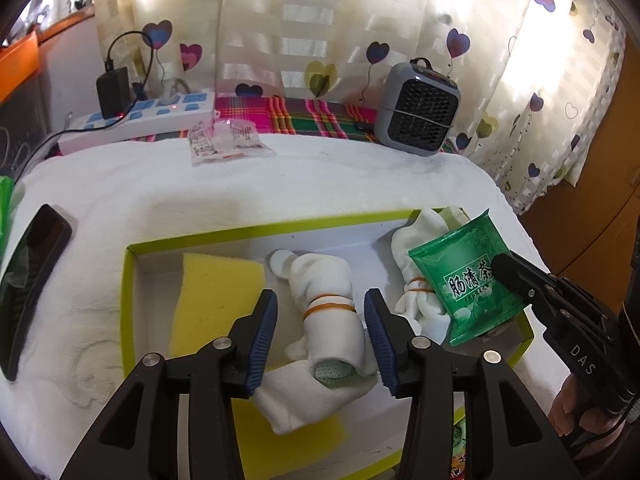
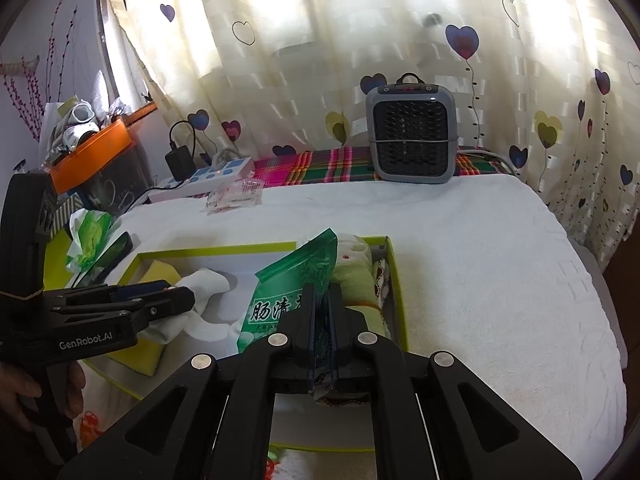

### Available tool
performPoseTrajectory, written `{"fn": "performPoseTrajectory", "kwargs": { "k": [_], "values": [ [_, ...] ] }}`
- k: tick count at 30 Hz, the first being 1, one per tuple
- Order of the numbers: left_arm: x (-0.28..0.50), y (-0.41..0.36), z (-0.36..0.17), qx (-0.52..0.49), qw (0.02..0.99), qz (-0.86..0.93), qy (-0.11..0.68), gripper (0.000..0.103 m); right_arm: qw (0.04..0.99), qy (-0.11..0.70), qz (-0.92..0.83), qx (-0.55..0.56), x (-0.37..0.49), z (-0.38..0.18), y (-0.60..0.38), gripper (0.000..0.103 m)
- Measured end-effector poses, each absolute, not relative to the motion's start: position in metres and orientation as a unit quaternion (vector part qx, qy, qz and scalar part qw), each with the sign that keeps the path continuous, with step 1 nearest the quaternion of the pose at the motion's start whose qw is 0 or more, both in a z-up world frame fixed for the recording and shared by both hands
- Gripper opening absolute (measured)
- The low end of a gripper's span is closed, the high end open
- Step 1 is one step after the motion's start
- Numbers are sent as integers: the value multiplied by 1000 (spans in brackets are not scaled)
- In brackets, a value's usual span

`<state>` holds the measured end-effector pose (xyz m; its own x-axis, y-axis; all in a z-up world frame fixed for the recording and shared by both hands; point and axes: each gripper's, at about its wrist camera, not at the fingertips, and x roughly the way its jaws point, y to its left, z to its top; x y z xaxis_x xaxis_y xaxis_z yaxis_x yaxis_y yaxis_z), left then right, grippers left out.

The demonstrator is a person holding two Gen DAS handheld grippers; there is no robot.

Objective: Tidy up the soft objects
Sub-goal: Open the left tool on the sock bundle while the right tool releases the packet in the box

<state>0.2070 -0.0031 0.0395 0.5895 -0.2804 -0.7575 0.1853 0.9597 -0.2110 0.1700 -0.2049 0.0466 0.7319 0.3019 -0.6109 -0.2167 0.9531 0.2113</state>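
Two hand-held grippers are working over a shallow lime-edged box (image 1: 132,264) that is sitting on a white towel (image 1: 160,184) spread across a table. The left gripper (image 1: 320,340) is standing with its blue-padded jaws spread to either side of a rolled white cloth bundle (image 1: 328,312) bound with an orange rubber band; the pads are sitting just clear of the roll rather than pressing it. The bundle is lying inside the box, between a yellow sponge (image 1: 216,300) on its left and a second banded white bundle (image 1: 416,276) on its right. The right gripper (image 2: 322,300) is pinching the edge of a green tea packet (image 2: 280,304) with its jaws nearly together, holding it tilted above the box's right end, over what appears to be a pale green rolled cloth (image 2: 356,280), though the packet is hiding much of it. A dark phone (image 1: 32,280) is lying on the towel left of the box. Behind, a small grey heater (image 2: 412,136) and a white power strip (image 1: 148,120) are sitting before heart-printed curtains (image 2: 280,60).
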Motion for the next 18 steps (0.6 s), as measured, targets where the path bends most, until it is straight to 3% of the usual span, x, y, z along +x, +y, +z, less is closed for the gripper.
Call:
{"fn": "performPoseTrajectory", "kwargs": {
  "k": [5, 9, 18],
  "values": [
    [205, -1, 43, -61, 891, -132, 429, 48, 928, 339, 139, 64, 170, 47, -204, 13],
    [202, 0, 46, -64, 893, -134, 426, 48, 928, 336, 146, 71, 169, 48, -204, 39],
    [196, 7, 54, -75, 896, -133, 417, 49, 929, 332, 141, 76, 165, 49, -205, 45]
  ]
}}
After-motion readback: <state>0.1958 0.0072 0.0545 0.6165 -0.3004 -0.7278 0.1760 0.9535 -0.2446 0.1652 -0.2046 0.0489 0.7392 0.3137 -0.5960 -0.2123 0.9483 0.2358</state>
